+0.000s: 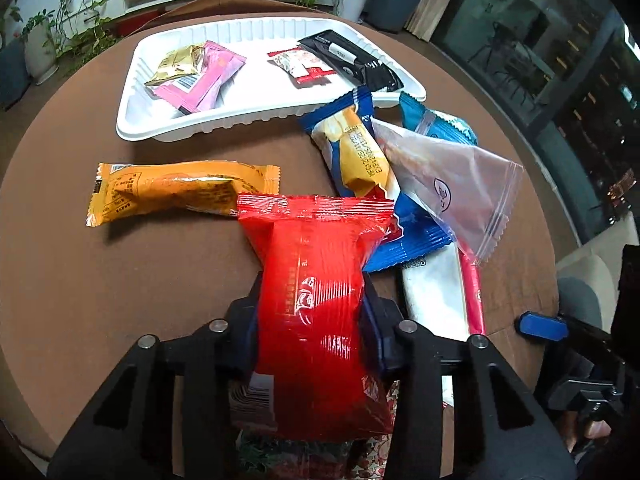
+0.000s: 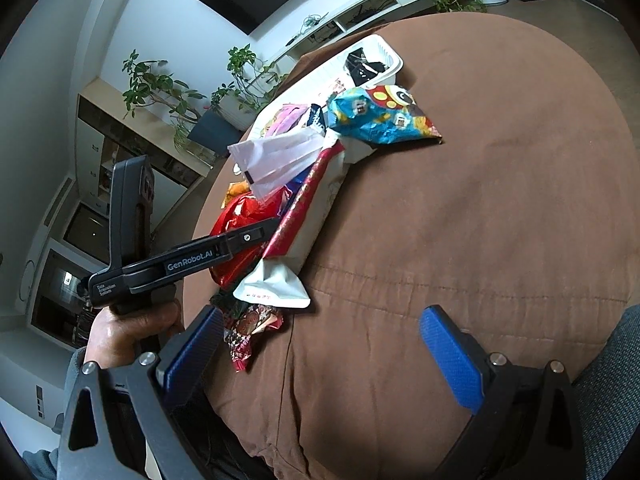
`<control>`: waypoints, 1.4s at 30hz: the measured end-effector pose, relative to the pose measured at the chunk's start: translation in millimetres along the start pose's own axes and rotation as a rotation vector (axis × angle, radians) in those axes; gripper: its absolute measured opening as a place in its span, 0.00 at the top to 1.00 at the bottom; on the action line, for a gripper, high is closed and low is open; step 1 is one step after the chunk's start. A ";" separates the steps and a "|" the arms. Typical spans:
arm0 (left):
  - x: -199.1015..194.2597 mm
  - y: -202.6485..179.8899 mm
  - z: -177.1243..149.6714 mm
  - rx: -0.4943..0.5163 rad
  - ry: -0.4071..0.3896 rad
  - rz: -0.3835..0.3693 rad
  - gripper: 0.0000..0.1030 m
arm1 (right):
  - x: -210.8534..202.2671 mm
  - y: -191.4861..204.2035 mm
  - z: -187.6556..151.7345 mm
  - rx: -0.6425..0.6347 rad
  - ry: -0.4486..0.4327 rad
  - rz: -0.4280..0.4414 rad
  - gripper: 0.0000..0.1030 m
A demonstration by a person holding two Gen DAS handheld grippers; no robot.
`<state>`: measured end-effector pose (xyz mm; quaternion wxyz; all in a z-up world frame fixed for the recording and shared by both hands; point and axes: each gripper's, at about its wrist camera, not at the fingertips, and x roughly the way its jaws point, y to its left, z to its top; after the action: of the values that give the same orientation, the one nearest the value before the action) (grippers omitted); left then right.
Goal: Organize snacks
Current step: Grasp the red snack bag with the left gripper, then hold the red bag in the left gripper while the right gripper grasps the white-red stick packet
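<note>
Left gripper (image 1: 310,320) clamped on red snack packet (image 1: 316,272), right gripper (image 2: 320,356) jaws wide apart above brown table (image 2: 480,220), white tray (image 1: 132,112) holding 4 packets

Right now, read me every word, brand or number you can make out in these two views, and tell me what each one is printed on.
"GenRobot.AI": on the arm of the left gripper, right wrist view.
"Data Acquisition System": small print on that same gripper's body; only roughly legible.
Orange packet, red packet, blue and yellow packet, clear zip bag, black packet: printing too small or blurred to read.
</note>
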<state>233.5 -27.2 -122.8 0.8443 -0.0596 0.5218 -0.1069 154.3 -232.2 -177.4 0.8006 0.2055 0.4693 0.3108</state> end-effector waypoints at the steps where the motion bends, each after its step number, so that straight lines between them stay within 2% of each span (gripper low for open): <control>1: -1.0 2.2 -0.5 -0.008 -0.007 -0.010 0.66 | 0.1 1.2 0.1 0.000 0.002 -0.002 0.02; 8: -17.2 17.1 -8.9 -0.047 -0.065 -0.046 0.70 | 5.2 6.2 12.1 0.021 0.004 0.005 0.04; 13: -35.3 27.3 -25.7 -0.089 -0.113 -0.091 0.70 | 24.4 19.4 30.5 0.026 0.034 0.006 0.06; 19: -52.4 41.5 -44.5 -0.137 -0.153 -0.144 0.70 | 59.1 36.5 51.0 -0.012 0.100 -0.061 0.11; 23: -55.8 45.1 -52.2 -0.150 -0.162 -0.163 0.70 | 78.7 39.1 62.8 -0.015 0.140 -0.105 0.21; 28: -56.1 47.7 -57.9 -0.165 -0.177 -0.176 0.70 | 86.6 46.9 70.4 -0.096 0.151 -0.178 0.33; 32: -57.3 48.5 -61.3 -0.168 -0.183 -0.180 0.70 | 87.1 51.3 66.9 -0.184 0.150 -0.247 0.56; 35: -56.3 48.6 -61.4 -0.169 -0.183 -0.181 0.70 | 87.9 47.7 67.1 -0.175 0.158 -0.214 0.67; 40: -55.5 50.0 -61.4 -0.178 -0.184 -0.178 0.70 | 84.4 43.4 66.7 -0.162 0.152 -0.191 0.72; 41: -55.5 49.8 -61.4 -0.179 -0.184 -0.178 0.70 | 82.6 42.0 66.1 -0.156 0.153 -0.193 0.78; 42: -54.6 49.2 -60.9 -0.179 -0.184 -0.178 0.70 | 79.1 39.0 65.3 -0.143 0.150 -0.182 0.78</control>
<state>161.3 34.5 -113.2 0.8670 -0.1900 0.4425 -0.1284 228.8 -151.8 -171.4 0.8006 0.0806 0.5212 0.2844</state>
